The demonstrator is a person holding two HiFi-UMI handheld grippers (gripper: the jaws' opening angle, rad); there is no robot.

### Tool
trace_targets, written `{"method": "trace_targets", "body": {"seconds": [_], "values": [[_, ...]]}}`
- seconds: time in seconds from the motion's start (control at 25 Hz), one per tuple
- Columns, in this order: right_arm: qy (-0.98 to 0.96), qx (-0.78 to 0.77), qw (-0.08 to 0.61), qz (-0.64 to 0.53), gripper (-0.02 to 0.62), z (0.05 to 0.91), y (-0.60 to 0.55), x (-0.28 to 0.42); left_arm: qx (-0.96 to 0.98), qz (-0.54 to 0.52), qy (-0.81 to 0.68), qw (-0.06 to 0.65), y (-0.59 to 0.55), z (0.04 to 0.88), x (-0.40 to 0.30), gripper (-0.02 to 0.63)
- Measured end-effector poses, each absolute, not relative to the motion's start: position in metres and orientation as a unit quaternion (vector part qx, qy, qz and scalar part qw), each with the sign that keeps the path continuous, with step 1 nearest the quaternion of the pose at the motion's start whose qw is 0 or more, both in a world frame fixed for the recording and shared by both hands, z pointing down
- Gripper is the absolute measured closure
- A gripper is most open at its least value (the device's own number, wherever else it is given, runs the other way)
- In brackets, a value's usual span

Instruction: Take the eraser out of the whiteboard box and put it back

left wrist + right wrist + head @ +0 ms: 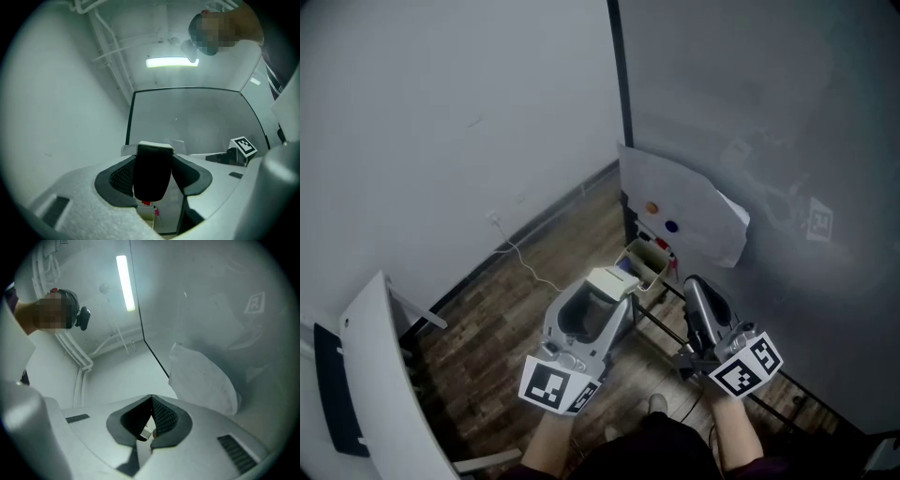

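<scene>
The eraser (609, 279), white-backed with a black felt face, sits between the jaws of my left gripper (617, 292), which is shut on it. In the left gripper view the eraser (152, 171) fills the gap between the pads, felt side toward the camera. It hangs just short of the small open whiteboard box (644, 265), which is mounted low at the dark whiteboard's (769, 141) left edge. My right gripper (694, 286) is to the right of the box, near the board; its jaws meet at the tips with nothing in them (151, 401).
A white paper sheet (684, 211) with an orange and a blue magnet hangs on the board above the box. The board's stand bars (661, 328) run under the grippers. A white chair (384, 375) stands at the left, and a cable (525, 262) lies on the wooden floor.
</scene>
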State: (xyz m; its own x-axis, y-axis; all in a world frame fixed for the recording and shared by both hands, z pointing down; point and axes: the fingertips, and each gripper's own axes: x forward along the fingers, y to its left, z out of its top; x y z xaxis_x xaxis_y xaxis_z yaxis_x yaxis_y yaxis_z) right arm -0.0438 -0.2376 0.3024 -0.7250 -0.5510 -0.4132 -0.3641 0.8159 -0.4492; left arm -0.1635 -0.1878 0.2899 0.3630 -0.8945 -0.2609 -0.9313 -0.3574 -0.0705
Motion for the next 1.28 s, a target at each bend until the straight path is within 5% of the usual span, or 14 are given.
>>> {"method": "trace_targets", "body": {"seconds": [1.28], "values": [[0.908,-0.263,0.265,-0.192,0.592,0.333,-0.248,-0.029,-0.824,0.091,0.555,0.075,-0.226,0.314,-0.146,0.382]]}}
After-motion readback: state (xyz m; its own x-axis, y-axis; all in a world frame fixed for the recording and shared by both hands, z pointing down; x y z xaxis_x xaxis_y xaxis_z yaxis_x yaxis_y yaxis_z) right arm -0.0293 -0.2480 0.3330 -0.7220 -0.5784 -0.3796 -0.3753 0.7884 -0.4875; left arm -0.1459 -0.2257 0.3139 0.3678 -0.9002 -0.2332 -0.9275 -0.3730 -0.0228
